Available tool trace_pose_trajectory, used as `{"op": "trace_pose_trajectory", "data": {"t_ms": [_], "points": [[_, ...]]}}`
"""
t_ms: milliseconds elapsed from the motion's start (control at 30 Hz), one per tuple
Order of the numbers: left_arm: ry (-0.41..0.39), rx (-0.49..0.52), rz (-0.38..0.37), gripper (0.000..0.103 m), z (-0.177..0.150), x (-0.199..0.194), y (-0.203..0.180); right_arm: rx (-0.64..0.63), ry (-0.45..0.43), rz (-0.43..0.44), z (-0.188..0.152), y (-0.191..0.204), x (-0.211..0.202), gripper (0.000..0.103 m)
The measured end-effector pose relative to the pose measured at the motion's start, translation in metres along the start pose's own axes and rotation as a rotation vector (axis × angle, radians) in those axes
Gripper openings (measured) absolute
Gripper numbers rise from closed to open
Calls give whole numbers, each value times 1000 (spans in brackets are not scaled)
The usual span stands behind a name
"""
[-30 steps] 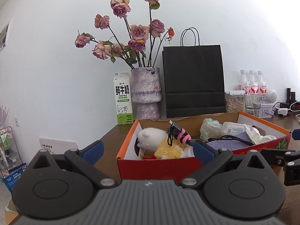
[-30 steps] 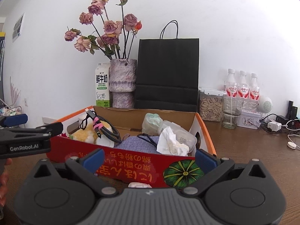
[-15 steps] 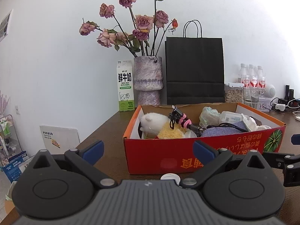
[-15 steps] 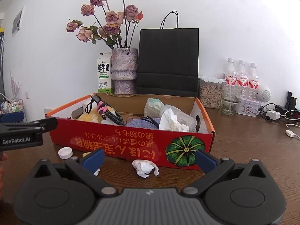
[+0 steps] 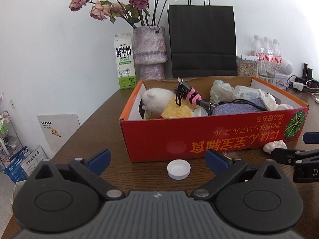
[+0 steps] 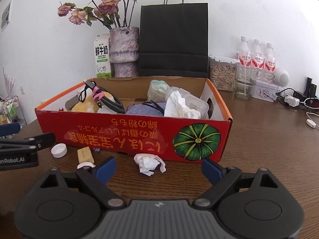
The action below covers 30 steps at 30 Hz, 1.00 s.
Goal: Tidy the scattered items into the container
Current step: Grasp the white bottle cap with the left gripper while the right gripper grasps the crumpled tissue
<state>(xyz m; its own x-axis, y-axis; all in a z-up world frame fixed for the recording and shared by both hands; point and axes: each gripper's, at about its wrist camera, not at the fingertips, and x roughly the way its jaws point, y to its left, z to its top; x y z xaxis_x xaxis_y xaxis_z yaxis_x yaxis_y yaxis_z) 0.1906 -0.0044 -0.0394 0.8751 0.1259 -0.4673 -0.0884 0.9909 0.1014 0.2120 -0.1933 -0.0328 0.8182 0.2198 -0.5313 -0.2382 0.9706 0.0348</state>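
A red cardboard box (image 5: 199, 137) (image 6: 127, 137) stands on the brown table, holding a plush toy, cables, a purple pouch and tissues. In front of it lie a white bottle cap (image 5: 178, 169) (image 6: 58, 150), a crumpled tissue (image 6: 149, 162) (image 5: 275, 145), a beige bar (image 6: 85, 155) and a small white piece (image 6: 86, 165). My left gripper (image 5: 157, 159) is open and empty, just short of the cap. My right gripper (image 6: 158, 167) is open and empty, just short of the crumpled tissue.
Behind the box stand a milk carton (image 5: 124, 60), a vase of dried roses (image 5: 150, 51), a black paper bag (image 5: 201, 41), a jar of seeds (image 6: 222, 73) and water bottles (image 6: 257, 57). Chargers and cables (image 6: 295, 101) lie at the far right. The table's left edge (image 5: 79, 127) drops off.
Both grippers have pulled back and lowered from over the box toward the table in front of it. The cap, tissue and bar on the table have come into view.
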Motion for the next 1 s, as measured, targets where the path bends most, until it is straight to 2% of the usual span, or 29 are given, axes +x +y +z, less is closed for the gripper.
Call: {"op": "trace_pose_trajectory", "data": {"t_ms": [233, 300, 367, 533, 567, 633, 667, 700, 733, 767, 1000], "points": [[104, 13, 6, 103, 0, 19, -3, 3, 60, -22, 5, 7, 19, 88], [129, 11, 5, 100, 0, 24, -4, 15, 76, -22, 6, 6, 23, 87], [160, 19, -2, 92, 0, 29, -4, 22, 89, -19, 6, 5, 26, 83], [175, -27, -54, 88, 1, 32, 0, 1, 103, -21, 6, 10, 29, 77], [174, -31, -61, 83, 1, 31, 1, -6, 101, -15, 6, 11, 29, 76], [166, -39, -80, 70, 1, 30, 1, -18, 93, 9, 7, 13, 27, 64], [160, -38, -85, 60, 1, 29, 1, -21, 89, 14, 7, 13, 26, 59], [154, -38, -93, 40, 1, 28, 0, -23, 81, 23, 7, 14, 25, 43], [148, -38, -102, 30, 1, 26, 0, -22, 77, 31, 7, 13, 24, 24], [144, -39, -99, 29, 1, 25, 0, -19, 74, 38, 7, 13, 23, 21], [141, -74, -114, 29, 1, 25, 5, -35, 9, 37, 6, 16, 12, 21]]}}
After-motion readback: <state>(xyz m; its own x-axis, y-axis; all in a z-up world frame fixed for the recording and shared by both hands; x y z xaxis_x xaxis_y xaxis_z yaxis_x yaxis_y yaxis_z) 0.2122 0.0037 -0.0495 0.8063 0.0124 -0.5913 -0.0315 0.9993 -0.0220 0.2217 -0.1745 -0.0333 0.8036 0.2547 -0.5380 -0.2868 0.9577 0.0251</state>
